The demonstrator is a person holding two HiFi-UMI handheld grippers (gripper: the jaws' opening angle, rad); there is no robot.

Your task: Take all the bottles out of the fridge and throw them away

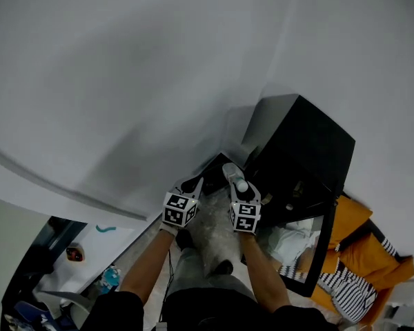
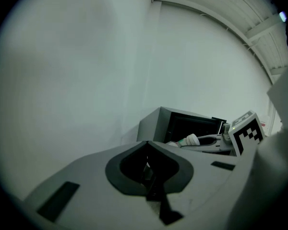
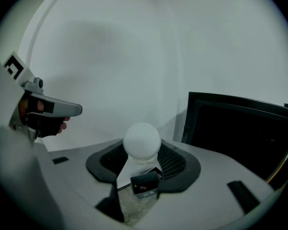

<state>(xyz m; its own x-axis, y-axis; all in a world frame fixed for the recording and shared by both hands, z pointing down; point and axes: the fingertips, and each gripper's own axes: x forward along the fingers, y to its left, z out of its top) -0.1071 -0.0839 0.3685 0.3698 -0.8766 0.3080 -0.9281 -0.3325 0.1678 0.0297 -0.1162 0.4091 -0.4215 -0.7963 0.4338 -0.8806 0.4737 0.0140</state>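
My right gripper (image 1: 234, 178) is shut on a clear bottle (image 1: 230, 171), held level in front of me. In the right gripper view the bottle's round white cap (image 3: 141, 140) faces the camera and its clear body lies between the jaws of the right gripper (image 3: 143, 169). My left gripper (image 1: 193, 185) is beside it at the same height, and in the left gripper view its jaws are closed together with nothing in them (image 2: 147, 147). The black fridge (image 1: 300, 150) stands ahead on the right with its door open. That view also shows the bottle (image 2: 192, 140) in front of the fridge (image 2: 182, 125).
White walls meet in a corner ahead. The fridge's open door (image 1: 321, 254) hangs at the right, with orange and striped cloth (image 1: 359, 254) behind it. A white surface with small items (image 1: 90, 254) lies at the lower left. Speckled floor (image 1: 207, 229) shows under the grippers.
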